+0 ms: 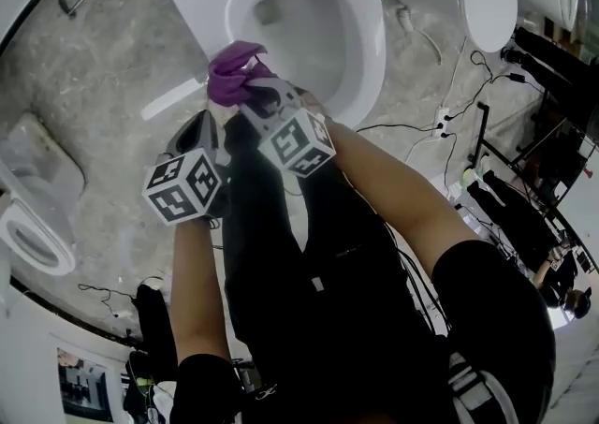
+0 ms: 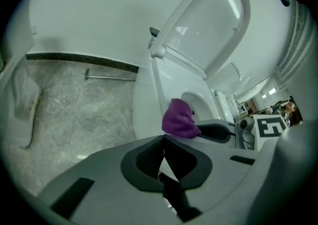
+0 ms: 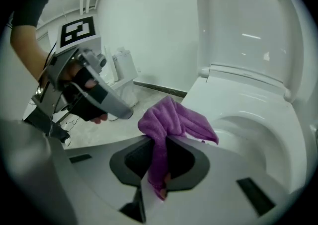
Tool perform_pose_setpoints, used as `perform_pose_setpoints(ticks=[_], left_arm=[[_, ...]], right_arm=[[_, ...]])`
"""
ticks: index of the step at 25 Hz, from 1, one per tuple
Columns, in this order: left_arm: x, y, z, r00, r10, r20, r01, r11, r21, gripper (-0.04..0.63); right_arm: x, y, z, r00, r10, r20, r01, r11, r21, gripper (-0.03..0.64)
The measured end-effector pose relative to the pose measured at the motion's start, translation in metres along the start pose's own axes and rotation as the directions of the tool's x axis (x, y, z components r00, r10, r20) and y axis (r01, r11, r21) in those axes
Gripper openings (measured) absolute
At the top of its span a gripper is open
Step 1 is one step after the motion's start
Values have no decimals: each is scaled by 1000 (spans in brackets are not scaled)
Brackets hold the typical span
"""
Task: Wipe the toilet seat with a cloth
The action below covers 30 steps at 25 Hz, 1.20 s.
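Cloth (image 3: 176,119) between fingers (image 3: 190,164) of right gripper (image 3: 159,144)

Head view: high up, facing steeply down past both forearms onto the toilet (image 1: 360,48) and the grey floor (image 1: 103,66). Widest and farthest of the three.

Left gripper view: sits behind the left gripper (image 2: 164,152), looking out past its fingertips at the bowl's side and the raised lid (image 2: 213,30). Middle range.

Right gripper view: sits behind the right gripper (image 3: 160,169), with lid and seat close ahead of the fingertips.

Shared: all three take in the toilet and the purple cloth (image 3: 174,119). Each gripper view catches the other gripper off to one side of its own fingers.
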<state>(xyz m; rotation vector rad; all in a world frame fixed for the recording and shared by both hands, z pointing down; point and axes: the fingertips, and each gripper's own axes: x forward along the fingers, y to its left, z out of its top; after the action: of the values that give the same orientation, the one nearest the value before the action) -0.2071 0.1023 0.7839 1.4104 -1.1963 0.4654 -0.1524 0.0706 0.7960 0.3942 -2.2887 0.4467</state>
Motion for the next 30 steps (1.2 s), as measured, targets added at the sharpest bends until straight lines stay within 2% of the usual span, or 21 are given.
perform_pose_setpoints(ticks=[6, 13, 15, 18, 22, 30], left_arm=[[-6, 5, 6, 1000, -21, 1, 21, 1000, 8, 8], [-11, 23, 17, 1000, -14, 9, 14, 1000, 7, 8], [-13, 26, 18, 1000, -13, 14, 13, 1000, -1, 8], [-16, 31, 18, 1000, -10, 19, 10, 1000, -13, 8], [-15, 37, 18, 1000, -4, 14, 5, 1000, -19, 8], [-4, 31, 24, 1000, -7, 9, 7, 1000, -11, 8]], right_arm=[[29, -34, 48, 998, -56, 36, 55, 998, 10, 60], [66, -72, 105, 991, -121, 54, 124, 991, -51, 60], [75, -83, 118, 988, -148, 51, 149, 988, -28, 60], [84, -99, 136, 982, -181, 49, 178, 982, 71, 60], [86, -109, 144, 974, -217, 71, 204, 966, 162, 60], [71, -112, 124, 955, -276, 108, 252, 948, 194, 60]])
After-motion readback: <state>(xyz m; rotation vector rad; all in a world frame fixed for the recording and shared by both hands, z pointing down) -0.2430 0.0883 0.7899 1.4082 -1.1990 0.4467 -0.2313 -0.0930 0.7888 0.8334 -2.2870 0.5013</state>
